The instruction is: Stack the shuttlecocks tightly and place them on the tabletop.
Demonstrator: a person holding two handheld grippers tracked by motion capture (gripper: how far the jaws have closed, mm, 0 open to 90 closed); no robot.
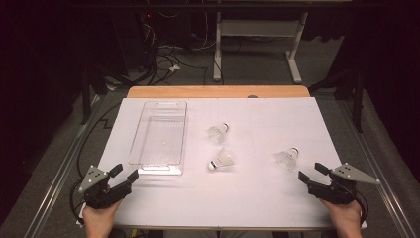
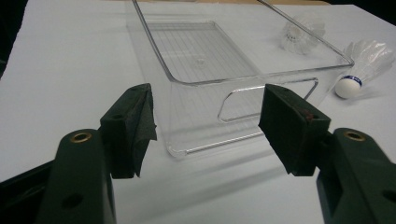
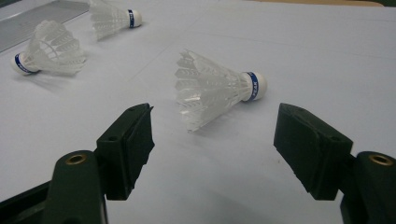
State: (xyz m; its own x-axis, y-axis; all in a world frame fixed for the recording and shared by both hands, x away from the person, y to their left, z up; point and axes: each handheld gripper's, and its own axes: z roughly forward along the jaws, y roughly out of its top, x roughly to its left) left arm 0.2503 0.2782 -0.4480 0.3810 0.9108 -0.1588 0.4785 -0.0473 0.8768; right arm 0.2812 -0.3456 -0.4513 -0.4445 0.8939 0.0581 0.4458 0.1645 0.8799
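Note:
Three white shuttlecocks lie on the white table sheet (image 1: 223, 193): one at mid-back (image 1: 218, 132), one in the middle (image 1: 222, 160), one at the right (image 1: 287, 157). A clear plastic bin (image 1: 161, 136) stands empty at the left. My left gripper (image 1: 124, 173) rests open near the front left corner, facing the bin's near end (image 2: 243, 105). My right gripper (image 1: 309, 172) is open at the front right, with the right shuttlecock (image 3: 212, 88) just beyond its jaws. The other two shuttlecocks (image 3: 49, 51) (image 3: 112, 19) lie farther off in the right gripper view.
A wooden table edge (image 1: 218, 91) shows behind the sheet. Beyond it stand a white desk frame (image 1: 257, 49) and cables (image 1: 168, 59) on the floor. Metal rails (image 1: 59, 173) run along both sides of the table.

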